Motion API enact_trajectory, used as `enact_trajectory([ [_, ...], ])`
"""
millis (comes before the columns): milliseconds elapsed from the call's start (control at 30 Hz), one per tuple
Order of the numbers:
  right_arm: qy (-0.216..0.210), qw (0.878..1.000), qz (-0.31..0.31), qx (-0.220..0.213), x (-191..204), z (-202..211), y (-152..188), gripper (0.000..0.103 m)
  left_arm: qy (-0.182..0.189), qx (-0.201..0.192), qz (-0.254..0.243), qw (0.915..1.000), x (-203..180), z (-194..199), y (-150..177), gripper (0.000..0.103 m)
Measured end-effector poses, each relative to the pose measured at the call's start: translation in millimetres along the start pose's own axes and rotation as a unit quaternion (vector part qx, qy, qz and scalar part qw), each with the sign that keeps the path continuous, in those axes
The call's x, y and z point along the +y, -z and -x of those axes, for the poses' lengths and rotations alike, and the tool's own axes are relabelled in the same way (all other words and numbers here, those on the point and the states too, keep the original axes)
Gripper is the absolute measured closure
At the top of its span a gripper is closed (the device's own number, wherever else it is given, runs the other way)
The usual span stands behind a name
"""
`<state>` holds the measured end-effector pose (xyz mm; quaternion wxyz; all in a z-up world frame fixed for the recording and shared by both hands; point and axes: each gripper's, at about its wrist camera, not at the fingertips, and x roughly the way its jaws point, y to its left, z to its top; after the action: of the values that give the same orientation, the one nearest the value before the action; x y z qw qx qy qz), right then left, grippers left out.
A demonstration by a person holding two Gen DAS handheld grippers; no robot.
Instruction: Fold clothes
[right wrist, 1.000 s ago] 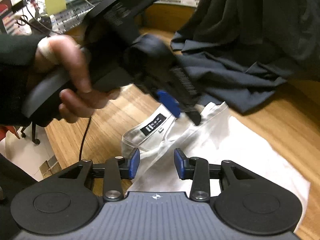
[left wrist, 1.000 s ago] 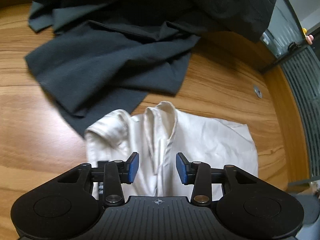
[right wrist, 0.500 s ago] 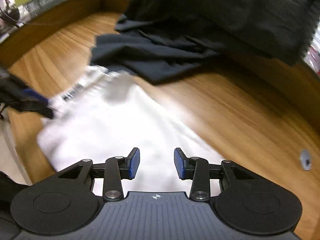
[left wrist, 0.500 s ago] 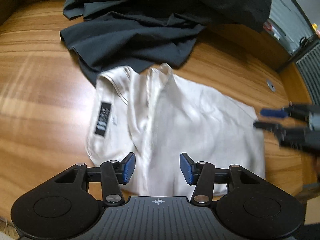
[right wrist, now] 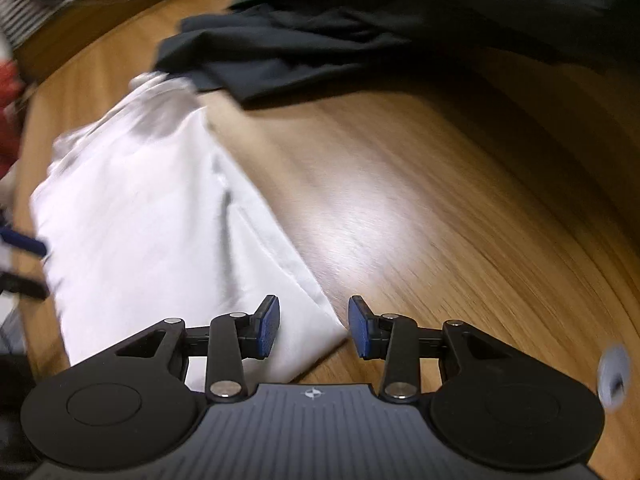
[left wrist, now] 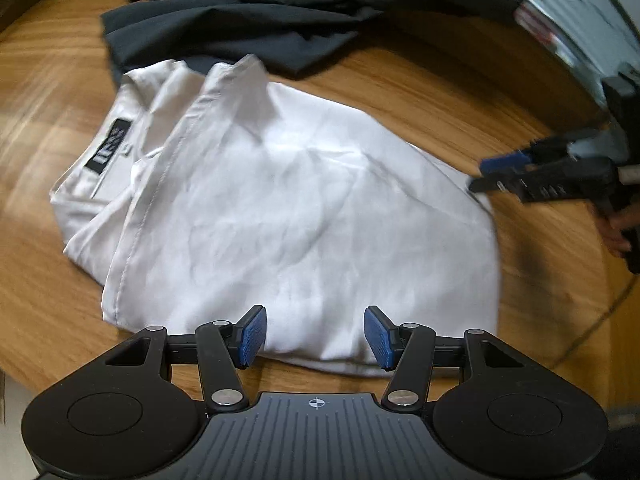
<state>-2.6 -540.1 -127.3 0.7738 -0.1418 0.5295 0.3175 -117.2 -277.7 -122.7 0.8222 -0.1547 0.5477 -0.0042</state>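
Observation:
A white shirt (left wrist: 288, 216) lies partly folded on the wooden table (left wrist: 440, 92), its collar and black label (left wrist: 108, 148) at the far left. My left gripper (left wrist: 315, 336) hovers over the shirt's near hem, its jaws opening, with nothing pressed between the blue pads. In the right wrist view the same shirt (right wrist: 144, 232) fills the left side. My right gripper (right wrist: 313, 328) stands open above the shirt's near right corner, gripping nothing. That right gripper (left wrist: 504, 172) also shows at the shirt's right edge in the left wrist view, held by a hand (left wrist: 618, 228).
A heap of dark grey clothes (left wrist: 248, 28) lies behind the shirt, also seen as dark clothes (right wrist: 320, 44) in the right wrist view. Bare wood table (right wrist: 440, 208) stretches to the right. A slatted metal panel (left wrist: 576, 32) stands at the far right.
Both grippers have swept from the collar end to the shirt's hem end. The left jaws have widened. The right gripper moved from beside the left one to the shirt's right corner.

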Motion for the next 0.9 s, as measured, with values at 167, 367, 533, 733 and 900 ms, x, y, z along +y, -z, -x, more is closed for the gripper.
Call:
enact_trajectory([
  [167, -0.038, 0.997, 0.054, 0.035, -2, -14, -3, 0.075, -0.068, -0.01, 0.045, 0.9967, 15, -6, -2, 0.046],
  [367, -0.036, 0.998, 0.033, 0.036, -6, -10, 9, 0.101, -0.076, 0.0, 0.054, 0.9957, 33, -13, -5, 0.047],
  [533, -0.039, 0.999, -0.017, 0.034, -8, 2, 36, 0.101, -0.069, 0.009, 0.01, 0.9975, 23, -19, -15, 0.047],
  [733, -0.024, 0.993, -0.114, 0.024, -7, 25, 90, 0.101, -0.046, 0.025, -0.07, 0.9962, 0, -33, -32, 0.047],
  [900, -0.006, 0.982, -0.19, 0.014, 5, 45, 137, 0.101, -0.022, 0.034, -0.143, 0.9888, -24, -47, -49, 0.047],
])
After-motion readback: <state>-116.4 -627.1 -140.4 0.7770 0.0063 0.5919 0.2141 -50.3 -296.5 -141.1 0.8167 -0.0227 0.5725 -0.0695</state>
